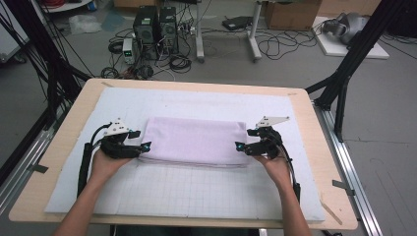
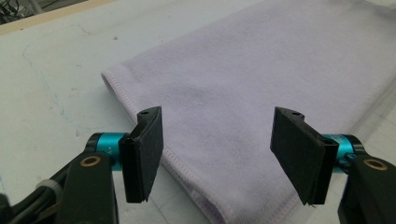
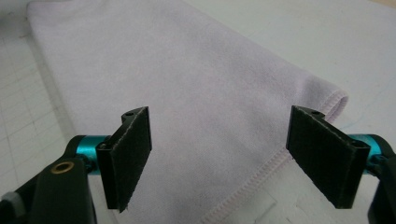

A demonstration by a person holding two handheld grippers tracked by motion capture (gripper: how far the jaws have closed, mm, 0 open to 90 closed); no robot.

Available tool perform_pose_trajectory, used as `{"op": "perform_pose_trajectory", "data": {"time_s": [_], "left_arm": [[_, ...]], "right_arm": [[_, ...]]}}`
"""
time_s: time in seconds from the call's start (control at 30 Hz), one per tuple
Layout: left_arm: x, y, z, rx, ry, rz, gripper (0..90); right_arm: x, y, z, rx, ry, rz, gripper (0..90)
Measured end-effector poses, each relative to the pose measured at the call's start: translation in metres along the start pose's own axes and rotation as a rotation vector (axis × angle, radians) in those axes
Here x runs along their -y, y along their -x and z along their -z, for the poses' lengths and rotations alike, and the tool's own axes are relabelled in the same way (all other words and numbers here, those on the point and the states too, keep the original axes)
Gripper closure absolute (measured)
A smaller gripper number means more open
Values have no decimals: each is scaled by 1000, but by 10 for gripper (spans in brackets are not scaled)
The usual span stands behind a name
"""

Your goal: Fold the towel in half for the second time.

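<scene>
A pale lilac towel [image 1: 196,140], folded into a long rectangle, lies flat in the middle of the white gridded mat [image 1: 196,191]. My left gripper [image 1: 140,140] sits at the towel's left end, jaws apart, nothing pinched. In the left gripper view the towel [image 2: 261,88] spreads beyond the left gripper [image 2: 219,156], whose black pads [image 2: 147,154] stand wide over its stitched edge. My right gripper [image 1: 244,139] mirrors it at the towel's right end. From the right gripper view, the right gripper [image 3: 224,158] stands open above the towel [image 3: 177,88], pads [image 3: 128,156] clear of the cloth.
The mat rests on a light wooden table [image 1: 59,147]. Black frame struts [image 1: 354,54] rise at the back right and left. Computer towers [image 1: 155,27] and cables lie on the floor beyond the table.
</scene>
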State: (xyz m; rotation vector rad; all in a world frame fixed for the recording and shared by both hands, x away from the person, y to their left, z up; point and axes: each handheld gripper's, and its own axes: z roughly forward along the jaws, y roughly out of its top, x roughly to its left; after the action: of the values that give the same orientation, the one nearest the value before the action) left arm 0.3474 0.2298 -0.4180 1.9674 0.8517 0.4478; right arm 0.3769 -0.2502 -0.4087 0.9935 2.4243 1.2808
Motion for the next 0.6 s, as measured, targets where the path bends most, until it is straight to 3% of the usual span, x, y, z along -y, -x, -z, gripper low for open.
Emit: {"op": "perform_pose_trajectory", "data": {"time_s": [0.17,0.27,0.6], "left_arm": [[6,0,8,6,3,-2,324],[8,1,13,1,6,-8,316],[14,6,25,5,-2,-30,308]], "right_arm": [[0,-8,-2,3,-29,23,166],[3,-16,1,20,3,62,166],[18,-20,19,47,31,43,135]]}}
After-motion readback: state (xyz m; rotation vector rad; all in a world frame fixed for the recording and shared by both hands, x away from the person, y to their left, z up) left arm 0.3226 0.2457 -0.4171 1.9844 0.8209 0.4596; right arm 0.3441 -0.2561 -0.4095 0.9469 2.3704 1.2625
